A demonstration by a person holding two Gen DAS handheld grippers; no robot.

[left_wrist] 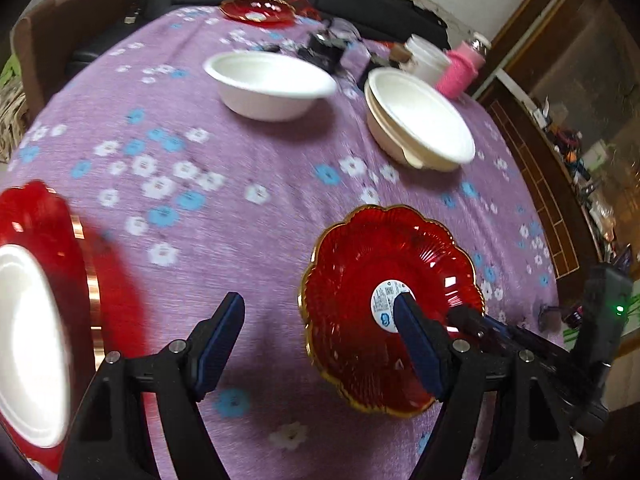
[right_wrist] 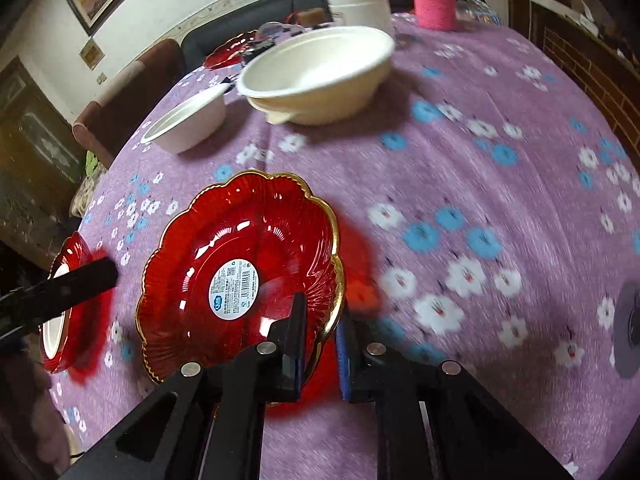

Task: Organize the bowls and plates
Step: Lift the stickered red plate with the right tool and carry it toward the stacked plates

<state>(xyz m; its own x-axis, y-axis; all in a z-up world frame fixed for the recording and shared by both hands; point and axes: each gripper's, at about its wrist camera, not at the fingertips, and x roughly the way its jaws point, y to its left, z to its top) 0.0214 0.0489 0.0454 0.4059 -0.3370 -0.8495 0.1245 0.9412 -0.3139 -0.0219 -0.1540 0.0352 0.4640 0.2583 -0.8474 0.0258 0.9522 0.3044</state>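
Gripping the near rim of the scalloped red glass plate with a gold edge and a round white label (right_wrist: 240,276), the right gripper (right_wrist: 320,354) has its blue-padded jaws pinched nearly together, one pad inside the rim and one outside. Plate tilted and apparently raised off the purple tablecloth with white and blue flowers (right_wrist: 460,184), though blur leaves the gap beneath hard to judge. Left gripper (left_wrist: 320,324) wide apart and holding nothing, hanging over bare cloth between the carried plate (left_wrist: 384,304) and a second red plate with a white disposable bowl resting in it (left_wrist: 36,320) at the left edge.

Likely step: carrying the gripped plate toward that other red plate to stack like with like. Doing it well probably means:

- Keeping the pinch firm and deep on the rim; glass is slick and heavy, and a one-edge hold invites pivoting.
- Levelling the plate during travel, moving slowly, avoiding sudden wrist rolls.
- Bringing the free left jaws under or onto the opposite rim for support if it sags.
- Clearing the bowl out of the destination plate first, probably onto the stacked white bowls (left_wrist: 420,120) or beside the single white bowl (left_wrist: 268,84).
- Lowering until the far edge touches, then easing down before releasing, to avoid a glass-on-glass knock.
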